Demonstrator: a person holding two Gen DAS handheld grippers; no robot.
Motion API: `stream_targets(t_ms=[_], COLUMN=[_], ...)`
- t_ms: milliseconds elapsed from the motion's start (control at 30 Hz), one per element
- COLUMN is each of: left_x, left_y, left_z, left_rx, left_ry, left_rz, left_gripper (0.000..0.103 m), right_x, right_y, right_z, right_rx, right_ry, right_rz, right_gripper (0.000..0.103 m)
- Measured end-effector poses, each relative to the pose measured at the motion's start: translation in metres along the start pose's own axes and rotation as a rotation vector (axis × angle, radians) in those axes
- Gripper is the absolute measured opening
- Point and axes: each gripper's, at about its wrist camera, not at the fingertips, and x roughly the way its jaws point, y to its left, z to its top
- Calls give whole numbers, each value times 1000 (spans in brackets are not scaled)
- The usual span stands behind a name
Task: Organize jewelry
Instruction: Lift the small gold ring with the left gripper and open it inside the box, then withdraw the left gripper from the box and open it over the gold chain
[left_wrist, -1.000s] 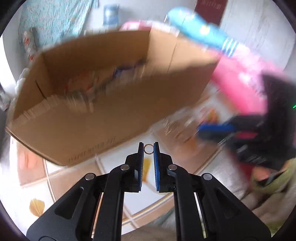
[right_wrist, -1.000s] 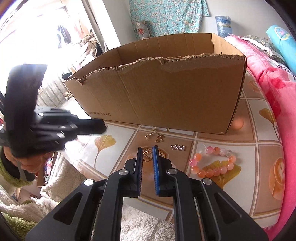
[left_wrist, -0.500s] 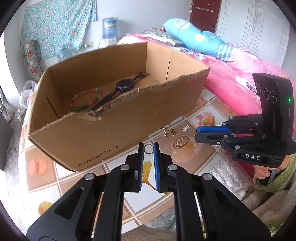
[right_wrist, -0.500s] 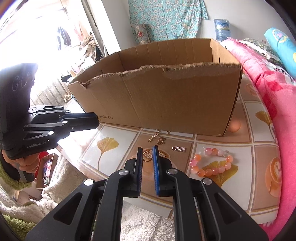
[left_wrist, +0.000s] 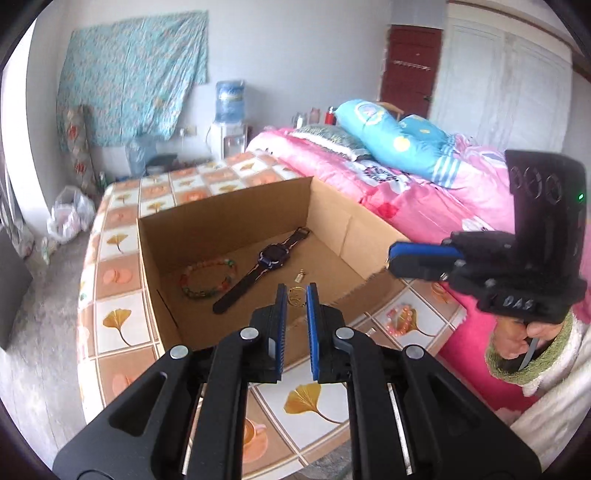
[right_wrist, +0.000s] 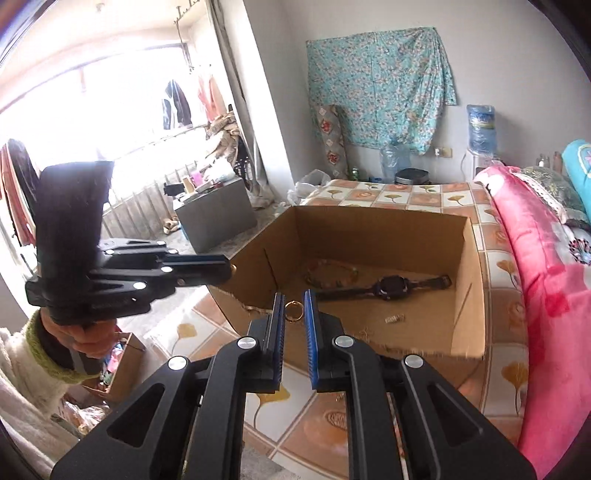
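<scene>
Both grippers raised above box

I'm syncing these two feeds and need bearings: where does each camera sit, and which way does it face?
Left wrist: on the left gripper, facing down into the cardboard box; the right gripper and its hand show at right.
Right wrist: on the right gripper, facing the box from its other side; the left gripper and a sleeve show at left.
Shared: box, watch, bead bracelet.
</scene>
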Motion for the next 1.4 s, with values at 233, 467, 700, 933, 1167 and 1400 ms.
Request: stream_targets(t_ms=[233, 467, 700, 933, 1167, 1400], left_x=[76, 117, 119, 115, 81, 11], left_y=[38, 54, 64, 67, 56, 35], left_z=[20, 16, 20, 22, 22, 6], left_rx=[-93, -123, -156, -154, -115, -103], left_ry=[198, 333, 337, 320, 227, 52], left_rz=[9, 41, 55, 66, 95, 99], left_gripper=[10, 10, 19, 20, 30, 55], right_x=[92, 163, 174, 175, 139, 46], right_y=[-59, -91, -97, -100, -96, -64], right_z=[43, 32, 35, 38, 51, 57], right_rx=[167, 299, 323, 337, 326, 230], right_ry=[307, 527, 534, 522, 408, 182], right_rz=[48, 67, 77, 94, 96, 83], right_gripper=[11, 11, 13, 13, 13, 13])
